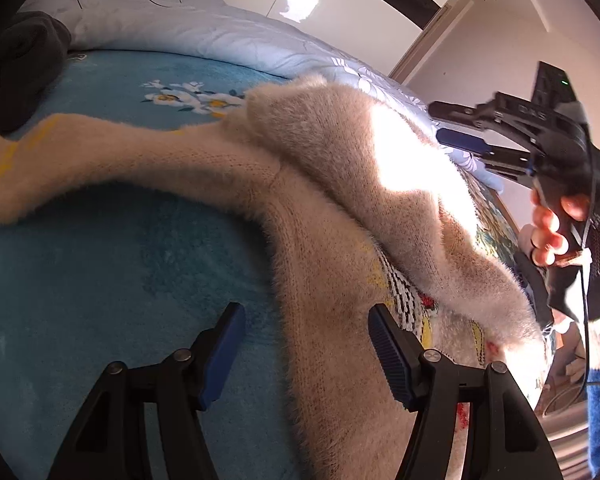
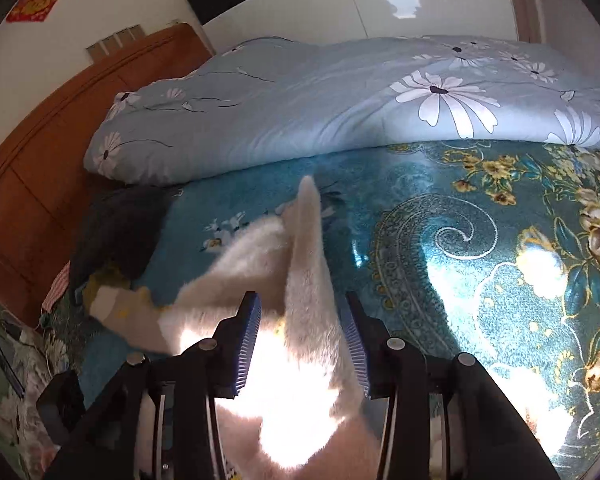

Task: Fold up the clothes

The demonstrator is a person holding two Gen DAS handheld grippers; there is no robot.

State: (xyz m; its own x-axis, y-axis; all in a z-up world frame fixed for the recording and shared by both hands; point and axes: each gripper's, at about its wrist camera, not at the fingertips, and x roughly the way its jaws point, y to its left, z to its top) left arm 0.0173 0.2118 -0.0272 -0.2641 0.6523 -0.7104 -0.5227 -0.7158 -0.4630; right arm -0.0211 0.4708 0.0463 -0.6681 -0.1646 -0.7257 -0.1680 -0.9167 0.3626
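Observation:
A fuzzy beige sweater (image 1: 320, 152) lies rumpled on the teal blanket (image 1: 100, 280), one sleeve (image 1: 100, 160) stretched out to the left. My left gripper (image 1: 306, 344) is open just above it, its right finger over the knit and its left finger over bare blanket. On the right, a hand (image 1: 548, 236) holds my right gripper (image 1: 434, 122) over the far edge of the sweater. In the right wrist view, the right gripper (image 2: 302, 320) is open, and a raised fold of the sweater (image 2: 306, 240) runs loose between its blue pads. Strong sunlight washes out part of the knit.
A light blue floral duvet (image 2: 300, 112) is bunched along the back of the bed. A dark garment (image 2: 116, 232) lies at the left, near the wooden headboard (image 2: 40, 152). Patterned teal blanket (image 2: 440, 240) spreads out to the right.

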